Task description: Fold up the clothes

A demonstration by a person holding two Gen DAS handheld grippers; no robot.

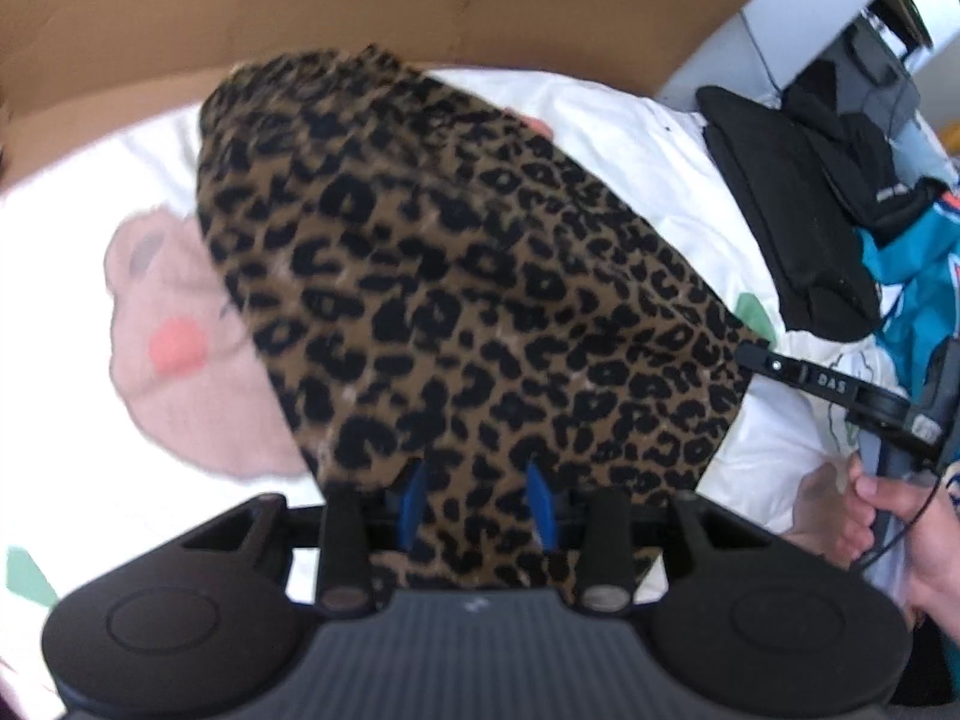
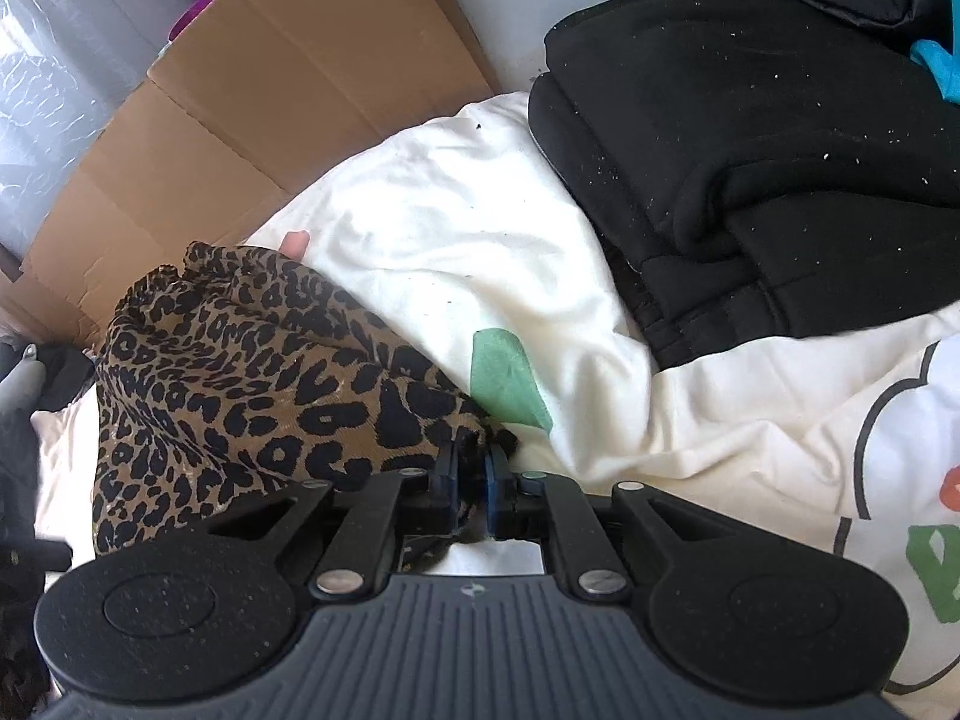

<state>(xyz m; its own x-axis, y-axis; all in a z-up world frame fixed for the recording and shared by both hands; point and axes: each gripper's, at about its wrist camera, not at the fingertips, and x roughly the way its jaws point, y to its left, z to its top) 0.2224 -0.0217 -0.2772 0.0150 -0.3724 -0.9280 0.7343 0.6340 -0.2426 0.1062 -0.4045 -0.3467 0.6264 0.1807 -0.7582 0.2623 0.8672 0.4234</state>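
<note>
Two tools are both on one leopard-print garment. In the left wrist view the left tool has its blue fingers partly apart, and a bunched fold of the leopard cloth fills the space between them; the pads look to be pressing on this fold, and the cloth rises from there in a wide sheet that covers the middle of the picture. In the right wrist view the right tool has its jaws almost together, with only a thin gap, and a pointed corner of the same garment lies in this gap. Whether the pads still press on that corner, I cannot tell.

From the left wrist view, the right tool is seen at the right edge of the garment, with a hand of the person around its handle.

The garment lies on a white bedding cloth with printed figures: a pink animal shape just left of the garment, and a green patch touching its right side. Black folded clothes lie on the bedding to the right of the garment, well apart from it. A teal piece of cloth is beyond the black pile. Behind the garment a flat brown cardboard sheet stands.
</note>
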